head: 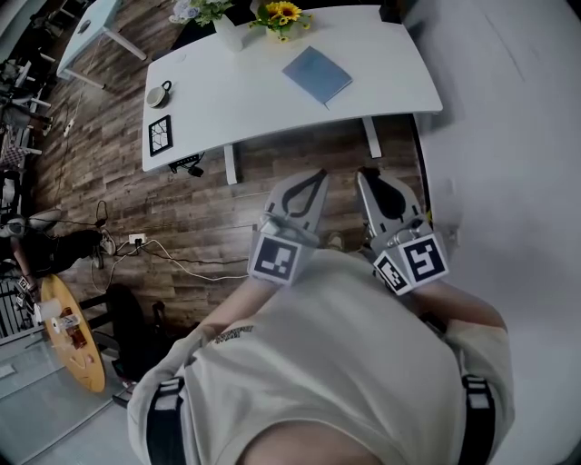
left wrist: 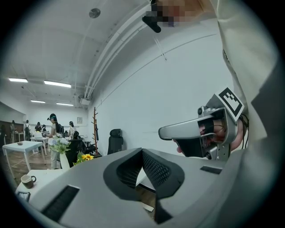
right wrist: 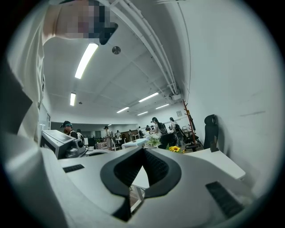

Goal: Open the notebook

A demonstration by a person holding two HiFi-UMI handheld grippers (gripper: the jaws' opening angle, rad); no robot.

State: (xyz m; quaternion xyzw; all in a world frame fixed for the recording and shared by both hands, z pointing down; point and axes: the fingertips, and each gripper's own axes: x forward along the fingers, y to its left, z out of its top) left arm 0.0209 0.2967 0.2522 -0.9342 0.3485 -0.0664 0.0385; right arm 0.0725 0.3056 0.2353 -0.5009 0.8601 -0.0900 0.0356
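Observation:
The notebook (head: 316,74), blue and closed, lies flat on the right half of the white table (head: 227,100). Both grippers are held close to the person's chest over the wooden floor, short of the table's near edge. My left gripper (head: 320,174) is shut with its tips meeting and nothing between them; its own view shows the same (left wrist: 142,150). My right gripper (head: 366,174) sits beside it, also shut and empty (right wrist: 143,149). The notebook is not visible in either gripper view.
On the table stand a cup (head: 160,93), a marker card (head: 160,136), a white vase of flowers (head: 227,27) and sunflowers (head: 281,16). Cables and a power strip (head: 136,241) lie on the floor at left. A white wall (head: 508,136) runs along the right.

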